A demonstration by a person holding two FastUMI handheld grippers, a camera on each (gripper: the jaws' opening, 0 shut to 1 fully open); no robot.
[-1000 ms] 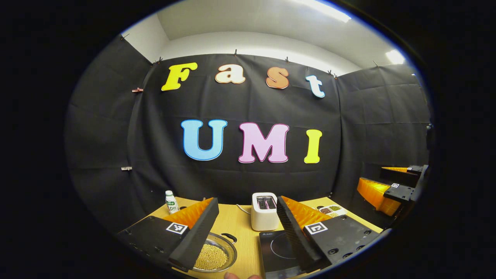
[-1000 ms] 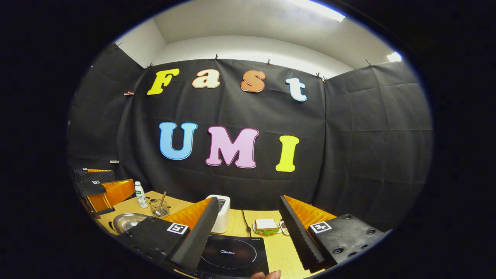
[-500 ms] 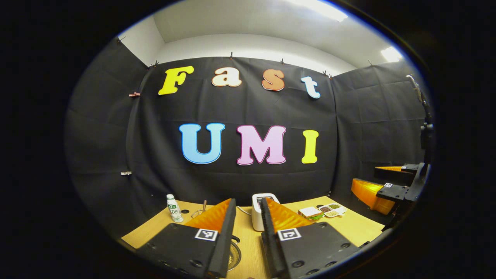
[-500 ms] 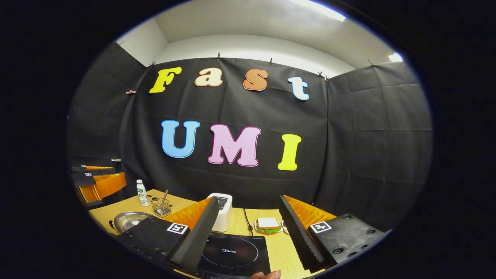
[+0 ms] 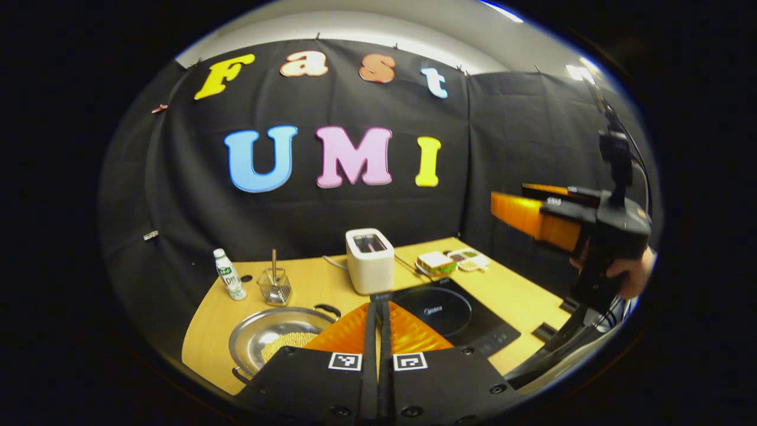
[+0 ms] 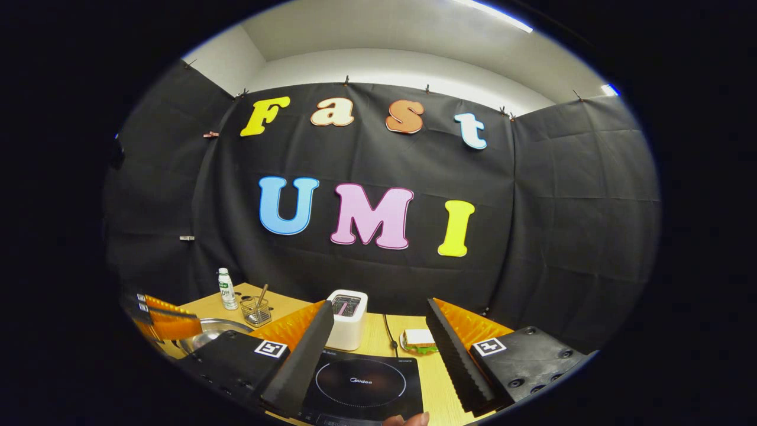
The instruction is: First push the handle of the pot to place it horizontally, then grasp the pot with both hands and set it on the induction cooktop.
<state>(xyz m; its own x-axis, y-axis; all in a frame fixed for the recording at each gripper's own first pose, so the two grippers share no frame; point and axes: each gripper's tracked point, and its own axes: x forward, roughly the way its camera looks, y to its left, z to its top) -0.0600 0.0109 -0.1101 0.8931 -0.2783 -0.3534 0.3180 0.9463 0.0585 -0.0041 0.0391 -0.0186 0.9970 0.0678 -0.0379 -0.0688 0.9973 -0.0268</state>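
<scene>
Neither step is complete. The pot rests on the surface just ahead-left of the left gripper, whose fingers are closed together on nothing. Its handles sit diagonally, not horizontally. The induction cooktop lies bare directly ahead of the right gripper, whose fingers are spread wide apart.

Bright ceiling lights, sharp focus, strong fisheye edge-warping.
</scene>
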